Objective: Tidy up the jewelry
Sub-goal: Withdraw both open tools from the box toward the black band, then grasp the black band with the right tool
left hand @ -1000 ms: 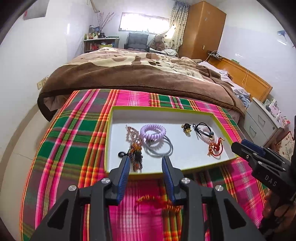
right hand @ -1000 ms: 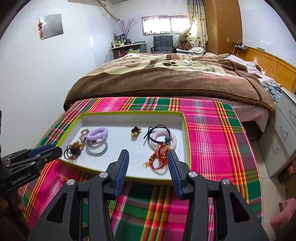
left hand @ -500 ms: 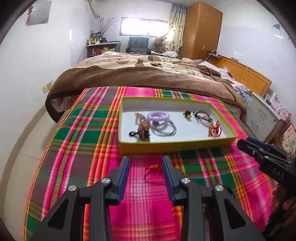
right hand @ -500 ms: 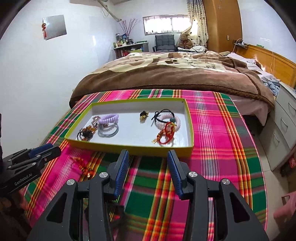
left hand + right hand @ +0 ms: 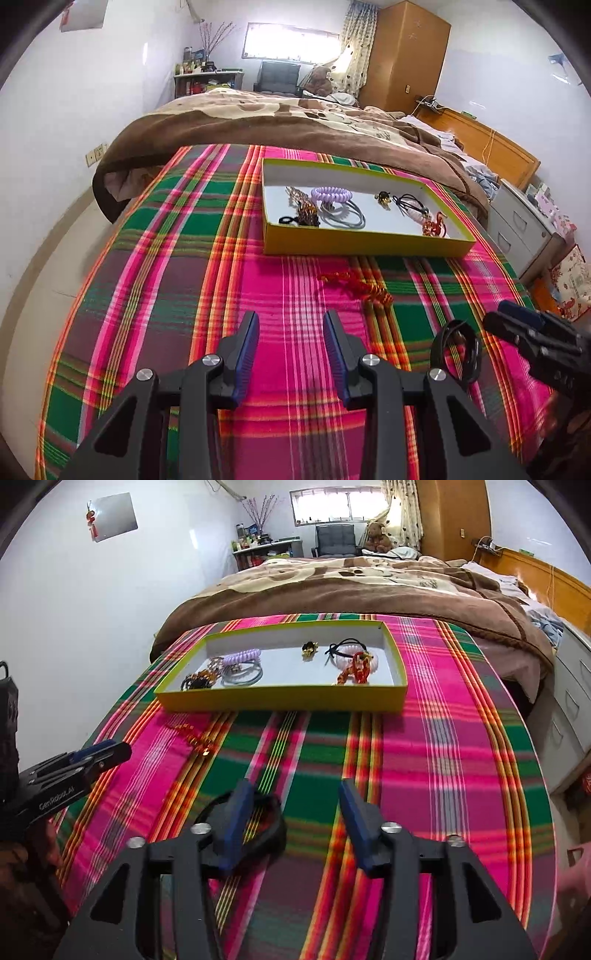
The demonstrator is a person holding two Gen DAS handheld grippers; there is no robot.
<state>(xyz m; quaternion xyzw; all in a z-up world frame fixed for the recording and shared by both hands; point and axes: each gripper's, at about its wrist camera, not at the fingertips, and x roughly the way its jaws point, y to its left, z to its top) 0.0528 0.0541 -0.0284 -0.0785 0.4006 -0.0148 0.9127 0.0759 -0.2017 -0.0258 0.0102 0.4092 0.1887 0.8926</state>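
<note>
Most of the jewelry already lies in the shallow yellow-green cardboard box [image 5: 365, 242] with a white floor, set toward the far end of the pink-and-green plaid blanket [image 5: 184, 258] that covers the surface; two pieces remain outside it. A red and gold beaded strand [image 5: 356, 286] lies on the blanket just in front of the box's near wall, and a dark loop bracelet [image 5: 275, 821] with reddish beads sits nearest the camera, beside the inner finger of the right gripper [image 5: 295, 812]. That gripper's jaws are opening and nothing is between them; the loop lies to one side of the gap, not in it. The left gripper [image 5: 290, 349] hangs partly parted and empty over bare blanket. The step in hand looks like picking up a stray piece: the right gripper would need to shift sideways so the loop's rim falls between its fingers, then close and carry it over the box wall. There is plenty of bare blanket around both strays, but the two grippers are near each other, and the blanket's right edge drops off toward the drawers.
</note>
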